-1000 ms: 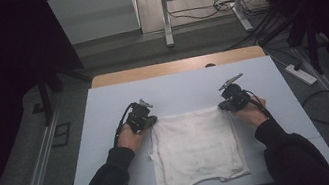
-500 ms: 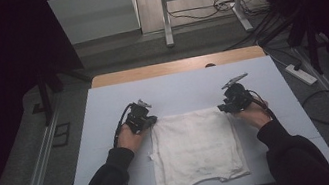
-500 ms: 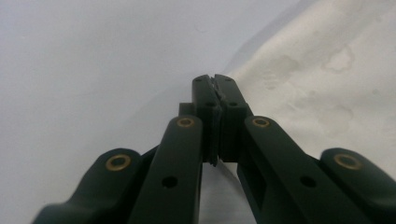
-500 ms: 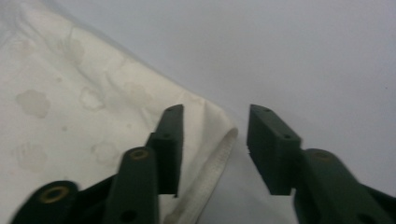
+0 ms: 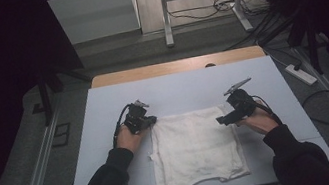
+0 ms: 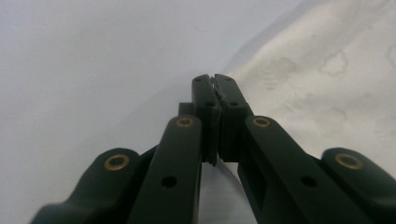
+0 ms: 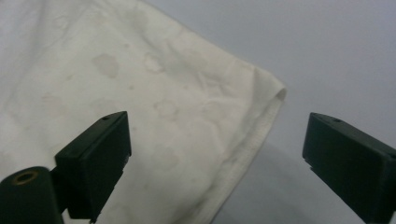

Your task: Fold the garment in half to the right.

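On the left, the left gripper sits at the far left corner of the folded white cloth, its jaws pressed together on the cloth's edge. The cloth lies flat on the pale table, near the person's side. On the right, the right gripper has just been opening; its jaws stand spread above the far right corner, nothing pinched between them.

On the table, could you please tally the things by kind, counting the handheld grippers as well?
White folded cloth: 1
Black handheld grippers: 2, the left gripper shut at the cloth's far left corner, the right gripper open, its jaws having just opened, above the far right corner
Total: 3
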The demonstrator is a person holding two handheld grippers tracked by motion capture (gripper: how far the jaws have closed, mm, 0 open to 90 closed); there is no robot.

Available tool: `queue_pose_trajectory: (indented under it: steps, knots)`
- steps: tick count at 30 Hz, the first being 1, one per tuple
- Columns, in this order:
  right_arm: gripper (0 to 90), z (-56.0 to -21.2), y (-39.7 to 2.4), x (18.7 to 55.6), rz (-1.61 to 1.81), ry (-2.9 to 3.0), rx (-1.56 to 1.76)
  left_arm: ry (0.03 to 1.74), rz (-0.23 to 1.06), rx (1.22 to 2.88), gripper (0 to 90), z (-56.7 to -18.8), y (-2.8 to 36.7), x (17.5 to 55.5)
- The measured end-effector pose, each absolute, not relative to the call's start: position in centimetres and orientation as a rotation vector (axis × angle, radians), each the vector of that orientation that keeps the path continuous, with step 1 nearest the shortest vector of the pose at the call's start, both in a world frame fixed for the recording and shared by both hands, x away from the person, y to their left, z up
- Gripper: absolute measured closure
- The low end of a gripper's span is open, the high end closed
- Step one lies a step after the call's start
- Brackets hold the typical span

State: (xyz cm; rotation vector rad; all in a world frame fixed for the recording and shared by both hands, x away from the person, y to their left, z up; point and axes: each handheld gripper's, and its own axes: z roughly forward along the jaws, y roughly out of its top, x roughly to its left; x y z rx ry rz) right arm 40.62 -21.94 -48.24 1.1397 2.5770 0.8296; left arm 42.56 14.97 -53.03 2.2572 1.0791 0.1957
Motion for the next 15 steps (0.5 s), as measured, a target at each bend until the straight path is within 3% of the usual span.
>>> queue_pose_trajectory:
  steps: [4, 15]
  knots:
    - [0.2, -47.7, -21.8, 39.4, 0.863, 2.583, 1.131, 1.080, 0.186, 2.255, 87.6, -53.0, 15.1, 42.6]
    - [0.0, -46.9, -21.6, 35.3, 0.964, 2.594, 0.996, 1.085, 0.180, 2.257, 87.5, -53.0, 15.1, 42.6]
